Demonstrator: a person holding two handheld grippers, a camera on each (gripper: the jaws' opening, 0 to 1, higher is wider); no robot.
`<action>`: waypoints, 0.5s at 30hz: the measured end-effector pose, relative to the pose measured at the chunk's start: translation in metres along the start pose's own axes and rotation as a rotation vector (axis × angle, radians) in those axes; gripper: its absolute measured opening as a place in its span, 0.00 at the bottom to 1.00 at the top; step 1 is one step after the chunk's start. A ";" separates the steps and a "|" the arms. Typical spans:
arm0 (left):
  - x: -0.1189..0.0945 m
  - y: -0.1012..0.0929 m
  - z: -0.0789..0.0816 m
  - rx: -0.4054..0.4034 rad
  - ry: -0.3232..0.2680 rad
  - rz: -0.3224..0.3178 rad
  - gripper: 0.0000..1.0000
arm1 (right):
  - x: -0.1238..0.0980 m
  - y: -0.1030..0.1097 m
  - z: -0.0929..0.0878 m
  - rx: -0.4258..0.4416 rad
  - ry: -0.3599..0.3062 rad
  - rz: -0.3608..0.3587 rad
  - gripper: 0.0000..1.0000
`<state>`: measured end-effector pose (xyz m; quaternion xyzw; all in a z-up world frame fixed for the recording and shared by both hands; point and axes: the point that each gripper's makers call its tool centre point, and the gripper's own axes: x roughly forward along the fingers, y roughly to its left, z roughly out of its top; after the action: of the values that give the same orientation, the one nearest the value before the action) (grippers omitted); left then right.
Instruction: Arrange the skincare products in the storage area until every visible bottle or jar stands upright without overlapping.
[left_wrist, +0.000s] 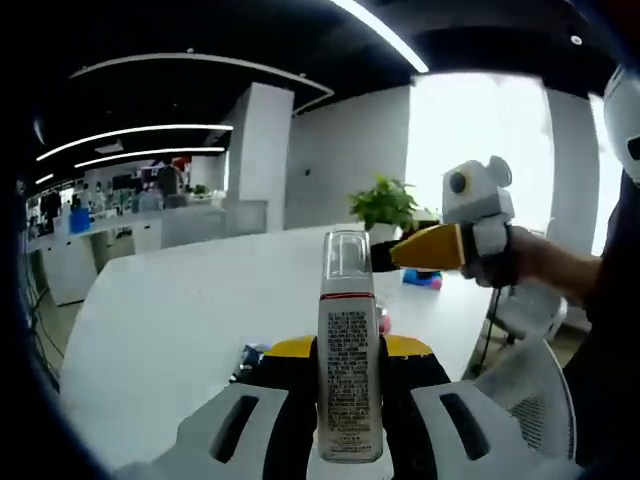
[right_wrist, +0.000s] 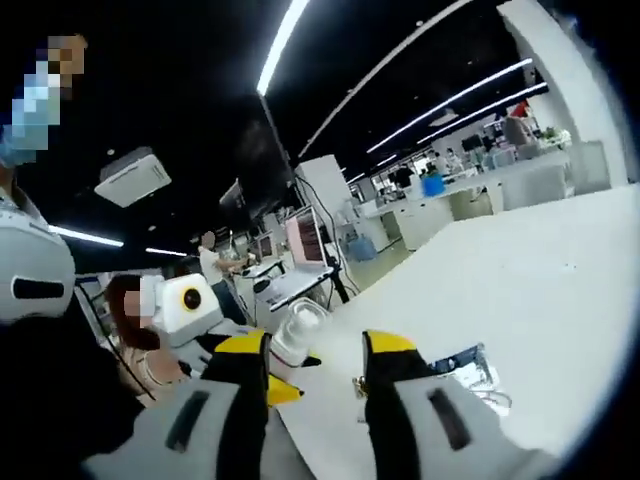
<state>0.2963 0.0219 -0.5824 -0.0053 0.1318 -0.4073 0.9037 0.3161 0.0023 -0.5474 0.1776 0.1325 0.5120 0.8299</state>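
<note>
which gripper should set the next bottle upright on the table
Left, probably. The left gripper is already shut on the clear-capped bottle, held upright above the white table. The right gripper is open with nothing between its jaws.

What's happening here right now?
A person holds a gripper in each hand above a large white table. The left gripper is shut on a white upright spray bottle with a clear cap, lifted off the table. The right gripper is open and empty, its yellow-tipped fingers near the bottle's cap.
</note>
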 end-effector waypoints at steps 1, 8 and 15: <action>0.001 -0.004 -0.001 -0.010 -0.001 -0.011 0.19 | -0.001 0.002 -0.002 0.018 -0.007 0.008 0.39; 0.003 -0.028 -0.007 -0.065 -0.009 -0.078 0.19 | -0.007 0.009 -0.001 0.190 -0.124 0.017 0.26; 0.003 -0.037 -0.012 -0.116 -0.005 -0.121 0.19 | -0.013 0.013 -0.006 0.254 -0.153 0.033 0.23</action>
<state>0.2678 -0.0039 -0.5901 -0.0667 0.1522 -0.4526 0.8761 0.2974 -0.0032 -0.5462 0.3219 0.1297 0.4896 0.7999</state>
